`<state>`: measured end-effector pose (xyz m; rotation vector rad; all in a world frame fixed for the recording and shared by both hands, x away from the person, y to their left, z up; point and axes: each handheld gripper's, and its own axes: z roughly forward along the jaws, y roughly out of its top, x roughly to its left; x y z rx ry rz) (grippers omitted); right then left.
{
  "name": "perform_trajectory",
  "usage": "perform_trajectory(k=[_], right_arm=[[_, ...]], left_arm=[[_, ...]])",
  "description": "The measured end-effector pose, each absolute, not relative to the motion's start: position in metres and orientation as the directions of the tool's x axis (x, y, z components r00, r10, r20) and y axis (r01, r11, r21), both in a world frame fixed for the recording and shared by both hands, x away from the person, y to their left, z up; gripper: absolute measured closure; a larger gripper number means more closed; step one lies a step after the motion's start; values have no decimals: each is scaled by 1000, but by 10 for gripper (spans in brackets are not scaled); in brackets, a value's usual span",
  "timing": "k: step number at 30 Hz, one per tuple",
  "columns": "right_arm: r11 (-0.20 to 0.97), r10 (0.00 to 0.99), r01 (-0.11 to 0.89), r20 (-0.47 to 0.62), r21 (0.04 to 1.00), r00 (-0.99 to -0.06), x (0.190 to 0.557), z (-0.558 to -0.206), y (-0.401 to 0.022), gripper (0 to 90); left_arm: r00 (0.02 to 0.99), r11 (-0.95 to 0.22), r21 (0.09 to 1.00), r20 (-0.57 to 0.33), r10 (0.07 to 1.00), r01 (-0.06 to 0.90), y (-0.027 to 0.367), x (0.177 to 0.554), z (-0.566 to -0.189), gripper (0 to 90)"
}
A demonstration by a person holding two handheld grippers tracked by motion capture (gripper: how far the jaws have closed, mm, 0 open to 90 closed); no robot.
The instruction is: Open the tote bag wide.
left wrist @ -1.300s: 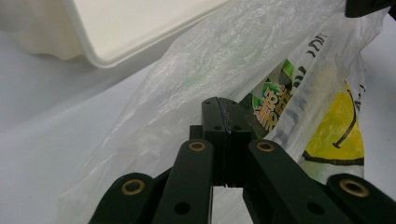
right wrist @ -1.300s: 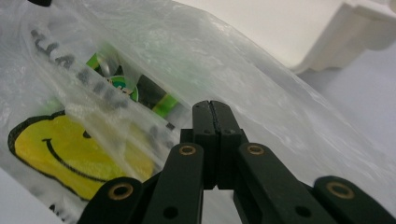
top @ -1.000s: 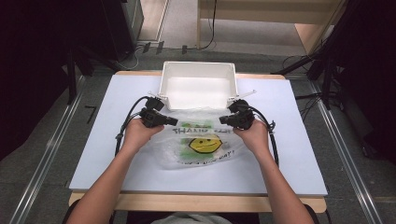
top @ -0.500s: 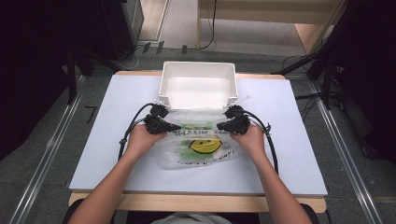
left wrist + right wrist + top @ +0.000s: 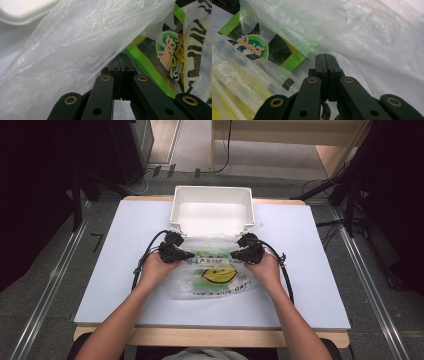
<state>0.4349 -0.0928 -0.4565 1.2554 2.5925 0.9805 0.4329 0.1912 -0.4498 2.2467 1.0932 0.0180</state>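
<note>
- The clear plastic bag [image 5: 216, 270] — printed with a yellow smiley face and dark lettering — lies on the white table top [image 5: 115, 270], just in front of the white bin [image 5: 211, 210], its far edge close up against the bin's near wall
- Through the film a green packet [image 5: 160, 62] with orange lettering shows inside the bag
- The left gripper [image 5: 184, 255] sits at the bag's left upper edge, a short way in front of the bin's left corner; its 2 black jaws are pressed together, with the bag's film draped over their tips, and whether any film is pinched between them I cannot tell
- The right gripper [image 5: 237, 255] sits at the bag's right upper edge, in front of the bin's right corner; its jaws are likewise closed flat against each other, film lying around them — again no clear sign of a pinch
- Both hands rest on the bag, nearer the person than the bin, and the 2 grippers point inward toward each other
</note>
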Motion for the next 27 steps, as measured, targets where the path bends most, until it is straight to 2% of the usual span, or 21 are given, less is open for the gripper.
perform_trajectory(k=[5, 14, 24, 27], right_arm=[[419, 753, 669, 178, 613, -634, 445, -451, -98, 900], [405, 780, 707, 184, 580, -599, 461, -461, -107, 900], [383, 809, 709, 155, 592, -566, 461, -465, -123, 900], [356, 819, 717, 170, 599, -549, 461, -466, -133, 900]], left_arm=[[639, -438, 558, -232, 733, 705, 193, 442, -445, 900], [610, -412, 552, -238, 756, 725, 201, 451, -455, 900], [601, -411, 560, -203, 773, 719, 215, 447, -454, 900], [585, -389, 563, -217, 782, 729, 218, 448, -454, 900]])
